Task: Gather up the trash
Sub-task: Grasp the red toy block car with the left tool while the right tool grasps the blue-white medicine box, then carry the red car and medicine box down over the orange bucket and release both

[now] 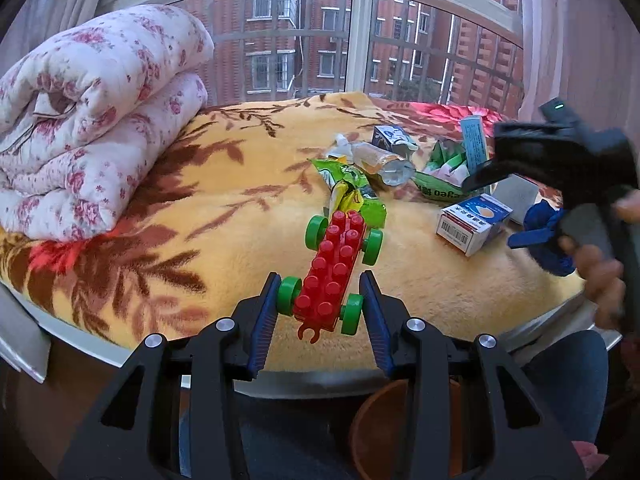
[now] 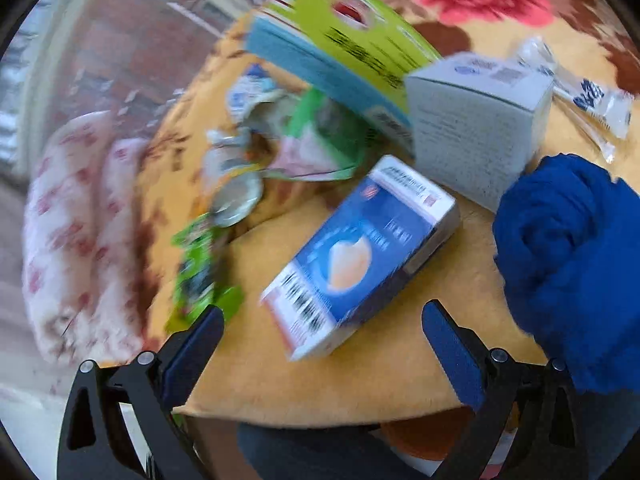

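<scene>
My left gripper (image 1: 320,304) pinches the toy car (image 1: 334,272); my right gripper (image 2: 324,344) hangs spread above the blue box (image 2: 360,252). Wrappers (image 1: 352,192) and cartons remain uncollected.

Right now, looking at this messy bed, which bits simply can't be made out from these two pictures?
- Right wrist view: motion blur smears the print on the blue and white carton and the grey box; unreadable.
- Right wrist view: the blue cloth bundle runs past the right edge.
- Left wrist view: the right gripper is blurred and overlaps the blue bundle.
- Left wrist view: the left gripper hides the toy car's rear wheels partly.
- Both views: the orange round thing below the bed is mostly hidden.
</scene>
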`<control>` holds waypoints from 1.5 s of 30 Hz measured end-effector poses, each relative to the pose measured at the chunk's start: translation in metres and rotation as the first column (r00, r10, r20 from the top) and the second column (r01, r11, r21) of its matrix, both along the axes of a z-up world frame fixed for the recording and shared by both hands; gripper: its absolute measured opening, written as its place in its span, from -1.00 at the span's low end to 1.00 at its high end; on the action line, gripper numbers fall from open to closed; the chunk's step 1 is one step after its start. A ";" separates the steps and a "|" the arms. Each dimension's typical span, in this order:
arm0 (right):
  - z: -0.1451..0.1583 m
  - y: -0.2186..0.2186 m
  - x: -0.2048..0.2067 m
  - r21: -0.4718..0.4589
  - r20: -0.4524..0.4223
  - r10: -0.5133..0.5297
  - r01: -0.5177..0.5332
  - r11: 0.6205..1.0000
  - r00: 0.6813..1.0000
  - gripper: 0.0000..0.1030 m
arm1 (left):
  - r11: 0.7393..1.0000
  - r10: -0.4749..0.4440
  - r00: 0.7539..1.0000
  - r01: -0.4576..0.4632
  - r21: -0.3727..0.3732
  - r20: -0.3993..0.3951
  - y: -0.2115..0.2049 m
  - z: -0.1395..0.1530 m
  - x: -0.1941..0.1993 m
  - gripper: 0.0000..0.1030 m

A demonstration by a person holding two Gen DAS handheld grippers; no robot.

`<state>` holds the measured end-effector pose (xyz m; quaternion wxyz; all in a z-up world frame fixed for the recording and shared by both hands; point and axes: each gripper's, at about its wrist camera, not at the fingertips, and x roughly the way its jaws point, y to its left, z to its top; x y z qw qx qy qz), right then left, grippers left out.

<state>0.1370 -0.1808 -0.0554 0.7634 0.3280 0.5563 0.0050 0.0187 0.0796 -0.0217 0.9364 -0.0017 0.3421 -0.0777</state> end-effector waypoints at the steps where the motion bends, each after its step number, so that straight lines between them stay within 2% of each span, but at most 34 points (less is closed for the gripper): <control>1: -0.005 0.001 0.006 -0.014 -0.027 -0.019 0.019 1.000 0.999 0.91 | 1.000 0.001 1.000 -0.001 -0.005 0.000 0.002 -0.001 0.000 -0.22; 7: -0.014 0.016 0.033 -0.144 -0.069 -0.042 0.032 0.989 0.997 0.91 | 1.000 -0.001 1.000 0.000 -0.016 -0.011 0.008 -0.005 -0.001 -0.22; 9: -0.015 0.019 0.037 -0.184 -0.071 -0.040 0.026 0.983 0.997 0.85 | 1.000 -0.001 1.000 0.001 -0.018 -0.013 0.008 -0.006 -0.002 -0.22; 11: -0.016 0.025 0.037 -0.239 -0.066 -0.025 0.009 0.971 0.998 0.71 | 1.000 -0.004 1.000 0.003 -0.021 -0.013 0.009 -0.007 -0.004 -0.22; 15: -0.010 0.020 0.025 -0.260 -0.021 -0.004 -0.001 0.966 1.000 0.28 | 1.000 -0.004 1.000 0.004 -0.025 -0.011 0.009 -0.005 -0.005 -0.22; 18: -0.006 0.013 0.016 -0.245 0.009 0.032 -0.029 0.969 0.999 0.17 | 1.000 -0.010 1.000 0.010 -0.022 -0.006 0.006 -0.003 -0.007 -0.22; 22: 0.007 0.008 0.000 -0.272 0.057 0.095 -0.076 0.959 0.994 0.13 | 0.999 -0.029 1.000 0.029 -0.017 -0.006 -0.001 0.000 -0.009 -0.22; 26: 0.025 0.009 -0.021 -0.258 0.112 0.170 -0.137 0.956 0.979 0.13 | 0.999 -0.052 0.999 0.052 -0.003 -0.011 -0.009 0.002 -0.010 -0.22; 33: 0.049 0.015 -0.080 -0.264 0.207 0.331 -0.273 0.925 0.921 0.14 | 0.989 -0.146 0.988 0.145 -0.013 -0.040 -0.023 0.001 -0.019 -0.22; 36: 0.048 0.017 -0.113 -0.280 0.234 0.405 -0.338 0.899 0.884 0.14 | 0.978 -0.210 0.973 0.207 -0.037 -0.093 -0.027 -0.009 -0.027 -0.22; 39: 0.039 0.015 -0.135 -0.284 0.236 0.442 -0.373 0.883 0.865 0.14 | 0.959 -0.284 0.944 0.280 -0.051 -0.166 -0.036 -0.025 -0.038 -0.22; 41: 0.029 0.012 -0.150 -0.288 0.224 0.456 -0.389 0.875 0.861 0.14 | 0.946 -0.324 0.923 0.319 -0.057 -0.208 -0.042 -0.035 -0.045 -0.22; 45: -0.001 0.007 -0.170 -0.271 0.172 0.470 -0.417 0.868 0.866 0.14 | 0.921 -0.384 0.865 0.383 -0.071 -0.324 -0.057 -0.067 -0.053 -0.22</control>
